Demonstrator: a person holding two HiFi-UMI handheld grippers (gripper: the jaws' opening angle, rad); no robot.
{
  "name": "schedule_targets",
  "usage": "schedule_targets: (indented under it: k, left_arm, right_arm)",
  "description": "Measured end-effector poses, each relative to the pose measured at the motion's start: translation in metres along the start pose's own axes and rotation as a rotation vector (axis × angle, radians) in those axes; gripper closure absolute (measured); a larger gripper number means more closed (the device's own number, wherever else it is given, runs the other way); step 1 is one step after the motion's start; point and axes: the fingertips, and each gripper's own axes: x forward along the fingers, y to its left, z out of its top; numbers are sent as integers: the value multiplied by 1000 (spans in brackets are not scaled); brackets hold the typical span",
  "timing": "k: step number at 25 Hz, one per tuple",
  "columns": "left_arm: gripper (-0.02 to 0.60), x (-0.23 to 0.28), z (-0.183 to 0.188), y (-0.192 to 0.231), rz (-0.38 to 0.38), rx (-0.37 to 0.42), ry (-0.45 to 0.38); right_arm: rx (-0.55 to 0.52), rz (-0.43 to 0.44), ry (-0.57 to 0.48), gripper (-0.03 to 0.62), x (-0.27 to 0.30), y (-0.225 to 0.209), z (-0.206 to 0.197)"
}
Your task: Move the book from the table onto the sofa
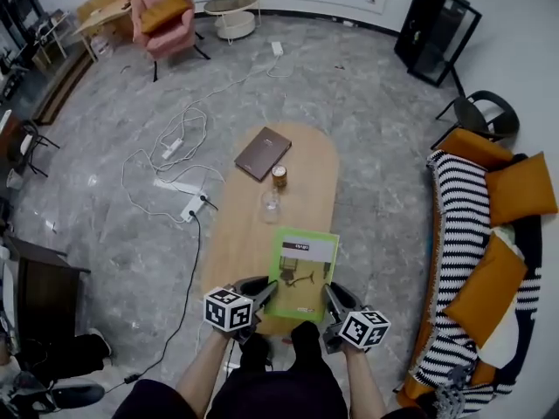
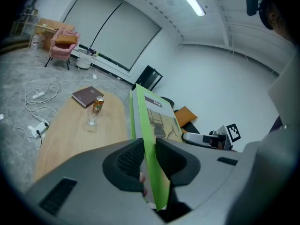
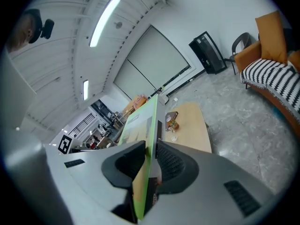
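Your left gripper [image 1: 256, 293] and right gripper [image 1: 335, 300] each pinch the near edge of the book [image 1: 303, 269] to carry it steadily to the sofa [image 1: 461, 234].

The left forearm [image 1: 203, 369] and right forearm [image 1: 365, 389] reach forward side by side. The left gripper [image 1: 262, 288] and right gripper [image 1: 334, 293], angled slightly downward, each pinch opposite side edges of the book [image 1: 303, 264].

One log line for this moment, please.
step: carry | green book held clear of table | left gripper: shut on it | right gripper: shut on it | sofa: not reached
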Motion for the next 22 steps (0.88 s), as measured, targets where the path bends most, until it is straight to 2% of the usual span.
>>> schedule_targets:
  k: [5, 13, 18, 22]
  left_arm:
    - [491, -13, 3, -22, 5, 19, -31]
    - [491, -5, 9, -57, 17, 21, -68]
    - [491, 1, 4, -80, -7, 57, -57]
    - [491, 5, -3, -99, -69, 106, -16]
  right_arm:
    - [-15, 27, -31, 496, -21, 13, 8]
    - [-35, 66, -59, 497, -49, 7, 32]
    - [-35, 44, -103, 499, -76, 1, 36]
    - [-10, -11, -177, 499, -103, -1, 31]
